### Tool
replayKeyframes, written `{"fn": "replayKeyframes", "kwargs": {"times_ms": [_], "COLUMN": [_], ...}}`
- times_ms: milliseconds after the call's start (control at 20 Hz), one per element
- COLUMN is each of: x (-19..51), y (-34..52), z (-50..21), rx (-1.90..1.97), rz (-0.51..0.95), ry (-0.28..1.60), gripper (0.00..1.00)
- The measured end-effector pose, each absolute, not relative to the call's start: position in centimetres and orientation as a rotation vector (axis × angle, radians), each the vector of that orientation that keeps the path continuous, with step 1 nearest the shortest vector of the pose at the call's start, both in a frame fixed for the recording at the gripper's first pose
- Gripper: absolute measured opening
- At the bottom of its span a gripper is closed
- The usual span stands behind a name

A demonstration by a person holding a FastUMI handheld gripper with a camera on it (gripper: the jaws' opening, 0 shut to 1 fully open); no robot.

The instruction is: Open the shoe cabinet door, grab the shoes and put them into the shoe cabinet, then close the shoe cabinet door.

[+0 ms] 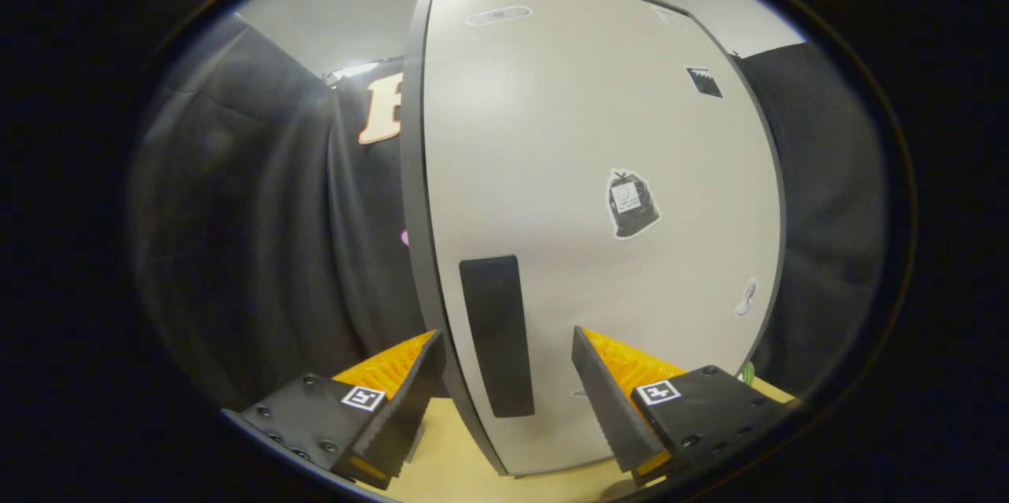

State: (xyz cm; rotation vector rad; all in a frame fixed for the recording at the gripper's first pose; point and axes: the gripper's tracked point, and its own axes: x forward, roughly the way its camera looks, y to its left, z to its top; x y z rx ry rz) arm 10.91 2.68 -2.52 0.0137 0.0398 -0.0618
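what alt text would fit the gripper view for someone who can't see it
The open gripper faces a closed pale cabinet door, its fingers either side of the door's dark upright rectangular handle near the left edge. Small stickers dot the door; a light wooden surface lies below.

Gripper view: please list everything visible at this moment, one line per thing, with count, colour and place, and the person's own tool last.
tall off-white shoe cabinet door with dark edging: one, off-white, straight ahead of the tongs, shut as far as I can tell.
black upright rectangular handle: one, black, low on the door near its left edge, just ahead of the gap between the fingers.
stickers: several; a black-and-white one mid-door, a small black one upper right, pale ones at top and lower right.
black cloth booth wall: black, either side of the cabinet.
light wooden surface: tan, under the cabinet.
small green item: one, right of the cabinet base, unclear what.
tongs: one pair, open, fingers either side of the handle, holding nothing.
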Motion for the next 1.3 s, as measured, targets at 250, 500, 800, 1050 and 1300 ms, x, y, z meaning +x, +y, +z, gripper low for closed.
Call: {"fn": "replayKeyframes", "kwargs": {"times_ms": [250, 500, 800, 1050, 1300], "x": [11.0, 11.2, 11.2, 10.7, 8.9], "y": [2.6, 2.5, 2.1, 2.0, 1.7], "z": [-2.5, -2.5, -2.4, -2.4, -2.2], "rx": [0.017, -0.010, -0.049, -0.038, -0.025], "rz": [-0.084, -0.111, -0.152, -0.172, -0.177], "ry": [0.038, 0.031, 0.018, 0.009, 0.009], "gripper": [0.57, 0.32, 0.23, 0.21, 0.21]}}
